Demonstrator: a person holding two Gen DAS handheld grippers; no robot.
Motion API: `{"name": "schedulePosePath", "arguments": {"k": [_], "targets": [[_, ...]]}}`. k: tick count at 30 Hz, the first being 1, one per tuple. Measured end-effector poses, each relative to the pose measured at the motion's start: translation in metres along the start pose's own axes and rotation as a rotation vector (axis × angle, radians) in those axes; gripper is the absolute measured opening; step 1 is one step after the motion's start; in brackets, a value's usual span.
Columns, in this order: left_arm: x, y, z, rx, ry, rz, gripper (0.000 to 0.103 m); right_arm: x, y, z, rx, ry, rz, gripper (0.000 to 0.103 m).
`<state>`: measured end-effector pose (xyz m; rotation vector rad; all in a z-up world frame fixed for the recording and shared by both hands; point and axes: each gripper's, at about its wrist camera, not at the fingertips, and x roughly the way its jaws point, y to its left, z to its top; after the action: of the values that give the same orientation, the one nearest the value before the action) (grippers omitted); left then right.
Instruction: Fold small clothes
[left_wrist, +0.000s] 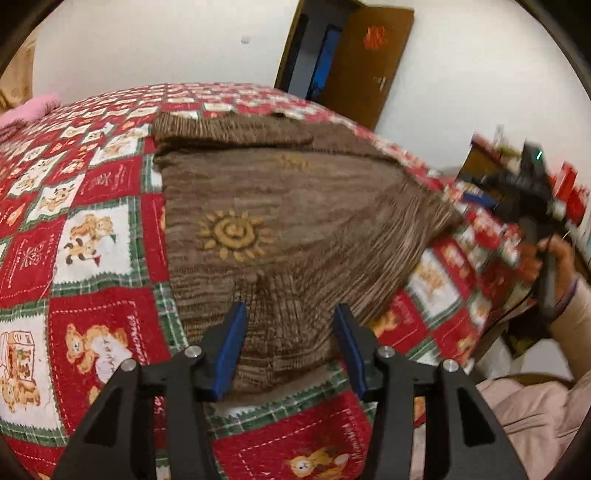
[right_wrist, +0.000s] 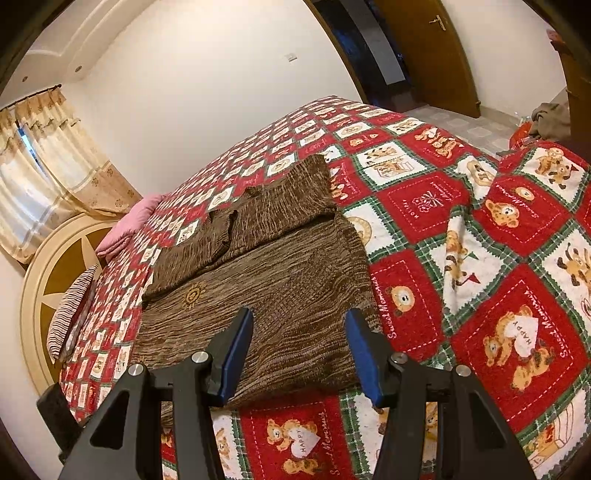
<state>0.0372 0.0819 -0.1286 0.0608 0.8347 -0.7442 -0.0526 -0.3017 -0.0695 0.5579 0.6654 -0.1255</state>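
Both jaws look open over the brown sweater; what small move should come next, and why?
Probably lower both grippers to pinch the near hem. The brown sweater lies flat on the quilt, its sleeves already folded across the top. The left gripper and right gripper hover open over its near end, holding nothing, so a bottom-up fold seems due.
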Motion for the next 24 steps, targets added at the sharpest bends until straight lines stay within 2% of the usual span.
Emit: {"name": "schedulePosePath", "arguments": {"k": [4,8,12,18,19,20,21,24], "targets": [[-0.005,0.004,0.0,-0.021,-0.016,-0.003,0.051,-0.002,0.003,0.0,-0.011,-0.006,0.005,0.053],[-0.013,0.016,0.004,-0.088,-0.049,-0.01,0.051,-0.002,0.002,0.001,-0.003,-0.008,0.012,0.053],[-0.007,0.022,0.003,-0.133,-0.038,-0.004,0.051,0.0,0.002,-0.001,-0.002,-0.001,0.01,0.053],[0.0,0.008,-0.003,-0.068,-0.043,0.035,0.051,0.0,0.004,-0.002,-0.009,-0.002,0.011,0.053],[0.001,0.005,-0.003,-0.052,-0.044,0.05,0.045,0.0,0.004,-0.002,-0.008,-0.002,0.012,0.053],[0.002,0.002,-0.004,-0.043,-0.039,0.058,0.03,-0.001,0.004,-0.002,-0.007,-0.004,0.012,0.053],[0.003,0.001,-0.004,-0.039,-0.033,0.063,0.023,-0.001,0.004,-0.001,-0.007,-0.007,0.01,0.053],[0.001,0.001,-0.001,-0.055,-0.029,0.06,0.017,-0.005,0.005,0.001,-0.02,-0.024,-0.003,0.053]]}}
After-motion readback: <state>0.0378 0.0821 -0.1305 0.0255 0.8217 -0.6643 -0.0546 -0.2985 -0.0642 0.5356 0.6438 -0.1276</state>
